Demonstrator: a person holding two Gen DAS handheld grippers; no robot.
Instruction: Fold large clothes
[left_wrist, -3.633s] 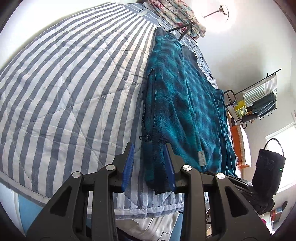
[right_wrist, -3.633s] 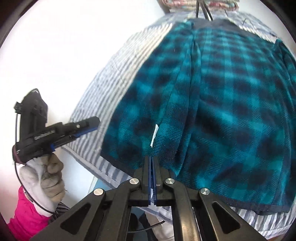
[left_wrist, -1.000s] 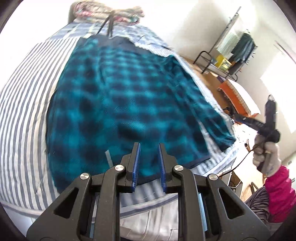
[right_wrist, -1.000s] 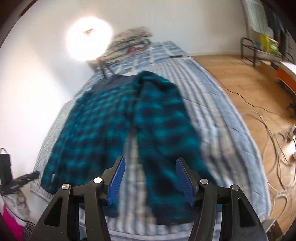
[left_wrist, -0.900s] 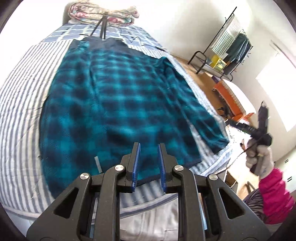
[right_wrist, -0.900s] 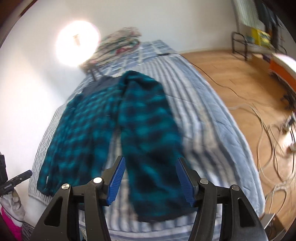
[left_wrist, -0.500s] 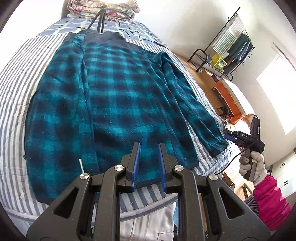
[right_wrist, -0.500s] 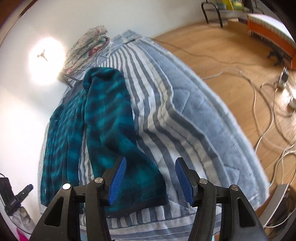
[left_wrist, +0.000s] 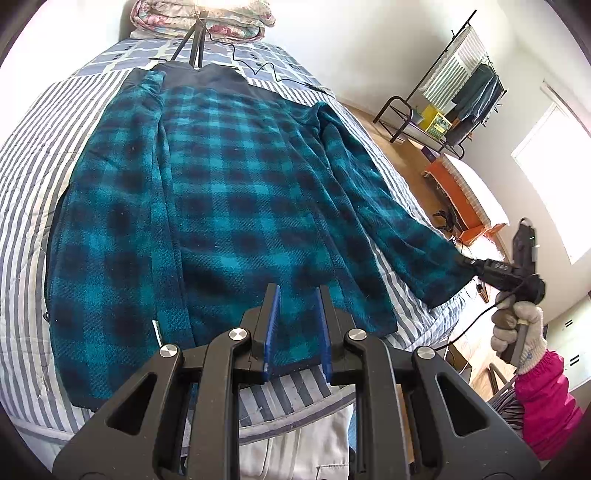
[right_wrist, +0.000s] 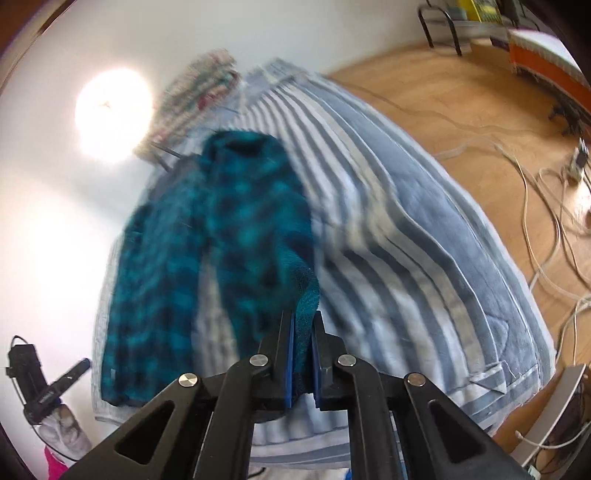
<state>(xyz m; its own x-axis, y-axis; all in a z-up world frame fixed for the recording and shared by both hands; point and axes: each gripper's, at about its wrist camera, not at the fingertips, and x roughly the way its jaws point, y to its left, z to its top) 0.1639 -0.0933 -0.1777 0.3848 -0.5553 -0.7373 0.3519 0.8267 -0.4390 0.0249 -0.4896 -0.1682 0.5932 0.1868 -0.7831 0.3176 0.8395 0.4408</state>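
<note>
A teal plaid fleece jacket (left_wrist: 240, 206) lies spread flat on the striped bed quilt (left_wrist: 29, 177), collar at the far end. My left gripper (left_wrist: 298, 295) hovers over the near hem, its blue pads a narrow gap apart with nothing between them. The jacket's right sleeve (left_wrist: 388, 221) runs out toward the bed's edge. There my right gripper (left_wrist: 466, 263) is closing, and teal cloth of the sleeve cuff (right_wrist: 308, 295) is pinched between its pads. In the right wrist view this gripper (right_wrist: 303, 317) sits at bottom centre, and the left gripper (right_wrist: 79, 365) shows small at far left.
A tripod (left_wrist: 192, 48) and folded floral blankets (left_wrist: 203, 14) sit at the head of the bed. A clothes rack (left_wrist: 461, 92) and an orange bench (left_wrist: 461, 199) stand to the right. Cables (right_wrist: 546, 206) trail over the wooden floor. A gloved hand in a pink sleeve (left_wrist: 543, 398) holds the right gripper.
My right gripper came down to the sleeve's end, rolled, and went from wide open to shut on the cuff. The left gripper drifted a little and kept its narrow gap.
</note>
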